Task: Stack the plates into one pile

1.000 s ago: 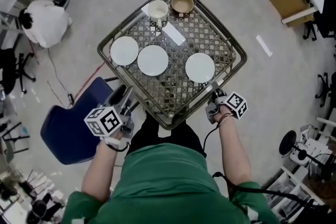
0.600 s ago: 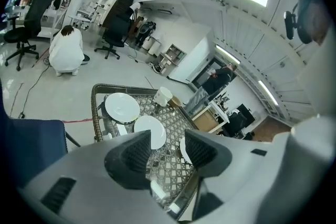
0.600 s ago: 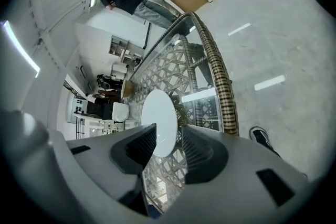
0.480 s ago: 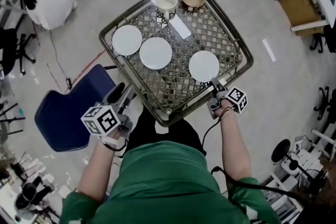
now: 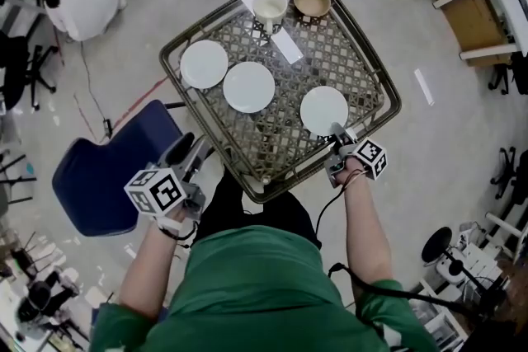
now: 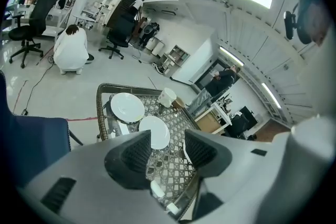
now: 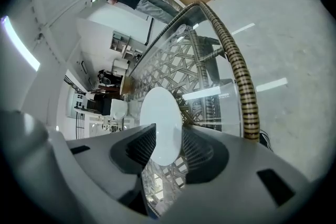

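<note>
Three white plates lie apart on the wicker table (image 5: pixel 388 107): a left plate (image 5: pixel 205 63), a middle plate (image 5: pixel 249 86) and a right plate (image 5: pixel 323 110). My right gripper (image 5: pixel 337 130) is at the right plate's near edge. In the right gripper view that plate (image 7: pixel 163 123) reaches in between the jaws of the right gripper (image 7: pixel 169 148), which stand open around its rim. My left gripper (image 5: pixel 188 151) hangs off the table's near left corner, open and empty. The left gripper view looks over the left gripper (image 6: pixel 167 152) at the left plate (image 6: pixel 127 106) and the middle plate (image 6: pixel 154 131).
A white cup (image 5: pixel 270 8), a brown bowl (image 5: pixel 312 2) and a white card (image 5: pixel 286 45) sit at the table's far side. A blue chair (image 5: pixel 95 177) stands by my left gripper. A person in white (image 5: pixel 81 0) crouches on the floor at far left.
My right gripper has sunk a little to the right plate's near edge. The left gripper has shifted slightly by the table's corner. The plates lie as before.
</note>
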`<state>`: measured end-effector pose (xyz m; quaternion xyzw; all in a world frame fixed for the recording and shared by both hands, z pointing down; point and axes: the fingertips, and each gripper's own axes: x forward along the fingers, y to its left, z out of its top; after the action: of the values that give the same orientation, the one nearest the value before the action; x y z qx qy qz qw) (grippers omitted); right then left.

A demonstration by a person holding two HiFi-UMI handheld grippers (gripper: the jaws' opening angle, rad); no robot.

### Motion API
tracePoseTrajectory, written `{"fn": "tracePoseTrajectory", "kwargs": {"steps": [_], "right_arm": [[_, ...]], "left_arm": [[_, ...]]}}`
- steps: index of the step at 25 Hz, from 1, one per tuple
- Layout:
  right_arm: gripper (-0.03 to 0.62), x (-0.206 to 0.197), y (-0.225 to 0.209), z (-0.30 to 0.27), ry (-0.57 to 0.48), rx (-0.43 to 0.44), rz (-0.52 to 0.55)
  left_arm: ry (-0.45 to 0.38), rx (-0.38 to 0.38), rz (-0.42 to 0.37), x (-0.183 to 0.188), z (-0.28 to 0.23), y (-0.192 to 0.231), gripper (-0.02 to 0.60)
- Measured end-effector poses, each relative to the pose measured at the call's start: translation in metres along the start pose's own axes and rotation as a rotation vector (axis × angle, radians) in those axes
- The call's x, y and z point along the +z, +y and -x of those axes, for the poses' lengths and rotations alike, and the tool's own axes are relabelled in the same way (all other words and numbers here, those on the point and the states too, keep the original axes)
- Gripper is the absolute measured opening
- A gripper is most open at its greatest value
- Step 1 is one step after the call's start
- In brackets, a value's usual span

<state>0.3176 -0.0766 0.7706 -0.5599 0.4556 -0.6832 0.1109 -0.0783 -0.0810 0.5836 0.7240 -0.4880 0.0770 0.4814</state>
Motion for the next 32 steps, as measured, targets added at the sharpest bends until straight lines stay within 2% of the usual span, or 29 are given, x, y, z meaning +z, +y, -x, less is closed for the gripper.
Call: {"fn": "tracePoseTrajectory", "kwargs": {"steps": [8,11,14,22,26,32], "right_arm": [[0.103,-0.007,0.001,-0.006,0.015,-0.013,0.046],[0.054,-0.011,0.0,-0.003,0.005,-0.012,0.049],[0.049,-0.012,0.002,0.0,-0.011,0.009,0.047],[0.028,-0.013,0.047,0.011,-0.049,0.192,0.085],[0.028,-0.015,0.066,0.015,-0.055,0.234,0.116],[0.028,-0.036,0.098,0.011,-0.003,0.292,0.15]], "left_arm": [[-0.005,-0.016,0.004,0.006,0.0,0.002,0.213],[-0.007,-0.016,0.002,0.007,0.003,0.003,0.213],[-0.01,-0.015,0.002,0.007,0.005,0.005,0.213],[-0.027,-0.03,0.013,0.007,0.011,0.004,0.212],[-0.041,-0.032,0.021,0.006,0.019,0.006,0.21],[-0.061,-0.021,0.041,0.005,0.033,0.017,0.207]]}}
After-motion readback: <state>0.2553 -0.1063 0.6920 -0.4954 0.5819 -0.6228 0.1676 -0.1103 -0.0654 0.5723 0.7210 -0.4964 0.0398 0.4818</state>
